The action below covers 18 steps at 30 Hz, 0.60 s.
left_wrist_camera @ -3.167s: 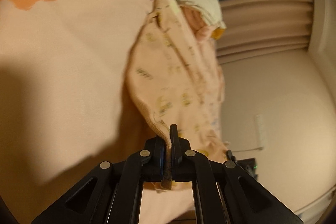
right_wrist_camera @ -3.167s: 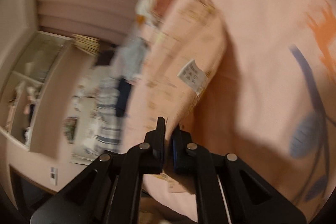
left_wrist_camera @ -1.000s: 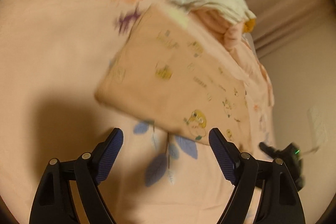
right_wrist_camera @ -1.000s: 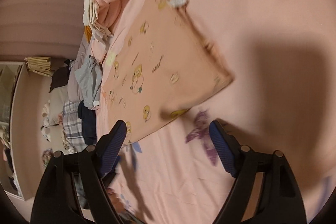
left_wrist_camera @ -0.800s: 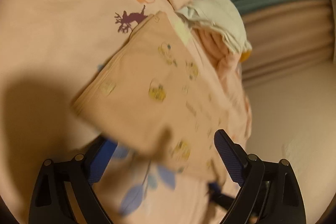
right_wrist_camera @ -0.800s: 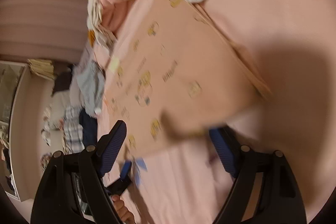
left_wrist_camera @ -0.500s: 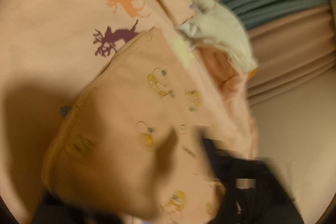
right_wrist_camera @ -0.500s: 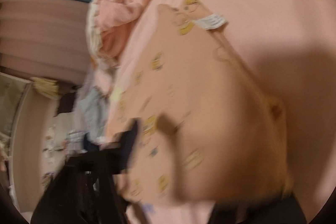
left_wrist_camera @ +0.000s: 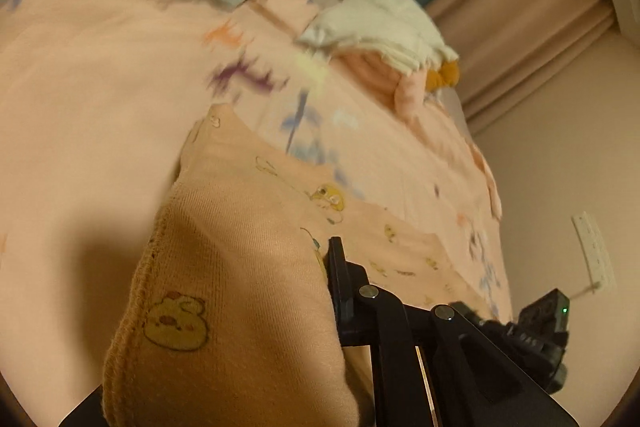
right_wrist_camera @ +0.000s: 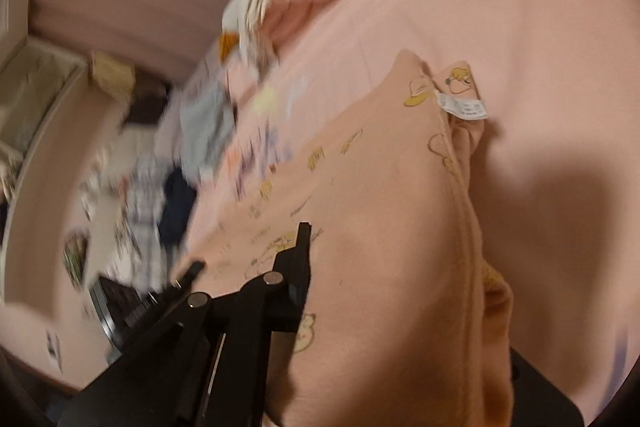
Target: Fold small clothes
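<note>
While both grippers, left gripper and right gripper, are clamping the peach garment lifted off the bedspread, they should be rising level. Keeping the edge taut is preventing a skewed fold.

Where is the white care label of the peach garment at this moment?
In the right wrist view, the white care label sticks out of the far right edge of the peach garment, over the pink bedsheet, beside a yellow cartoon print.

A garment lies on the bedspread, toy goose beyond.
</note>
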### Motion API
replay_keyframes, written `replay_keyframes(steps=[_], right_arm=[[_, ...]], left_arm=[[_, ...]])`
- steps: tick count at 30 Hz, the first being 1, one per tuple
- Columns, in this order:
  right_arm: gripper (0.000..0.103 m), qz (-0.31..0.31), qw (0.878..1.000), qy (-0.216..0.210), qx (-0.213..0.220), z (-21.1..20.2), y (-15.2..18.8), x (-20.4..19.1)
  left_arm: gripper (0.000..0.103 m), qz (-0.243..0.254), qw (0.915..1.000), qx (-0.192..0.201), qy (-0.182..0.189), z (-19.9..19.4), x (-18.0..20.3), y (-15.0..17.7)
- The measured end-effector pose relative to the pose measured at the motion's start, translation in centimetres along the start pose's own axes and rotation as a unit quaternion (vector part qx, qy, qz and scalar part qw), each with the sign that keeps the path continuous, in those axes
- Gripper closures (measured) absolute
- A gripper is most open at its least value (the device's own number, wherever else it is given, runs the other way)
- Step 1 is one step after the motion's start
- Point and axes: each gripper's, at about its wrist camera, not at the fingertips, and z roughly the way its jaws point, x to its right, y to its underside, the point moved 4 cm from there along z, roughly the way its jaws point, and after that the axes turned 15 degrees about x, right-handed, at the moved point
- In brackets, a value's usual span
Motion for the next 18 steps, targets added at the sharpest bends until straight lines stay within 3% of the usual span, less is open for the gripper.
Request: replay_keyframes(steps=[3,6,8,12,13,16,17,18], right_arm=[[0.094,-0.035,0.998,0.035,-0.027,-2.3,4.3,1.0],[0.093,-0.008,0.996,0.069,-0.055,-3.1,6.5,4.2],[0.095,0.015,0.996,0.067,-0.064,-3.9,6.6,5.9],[0.091,0.025,0.995,0.080,-0.050,-7.2,5.6,7.8],[0.090,0.017,0.994,0.093,-0.047,-8.0,5.5,8.1],[0.093,-0.028,0.988,0.150,-0.040,-9.6,5.3,8.3],[0.092,-0.034,0.985,0.163,-0.035,-10.0,5.0,8.5],[0.093,-0.034,0.984,0.171,-0.033,-10.4,4.7,8.8]], left_arm=[[0.095,0.001,0.9995,-0.032,-0.008,-1.6,-2.2,3.7],[0.092,0.039,0.9974,-0.044,-0.042,-2.6,-4.9,6.0],[0.091,0.041,0.9978,-0.033,-0.041,-3.9,-5.9,5.4],[0.088,0.046,0.9959,0.001,-0.078,-6.5,-7.1,4.0],[0.088,0.063,0.9919,0.015,-0.109,-7.2,-7.3,3.9],[0.088,0.160,0.9613,0.100,-0.201,-10.3,-6.7,2.7],[0.088,0.175,0.9552,0.119,-0.207,-11.2,-6.4,2.2],[0.088,0.174,0.9548,0.128,-0.204,-11.8,-6.4,1.7]])
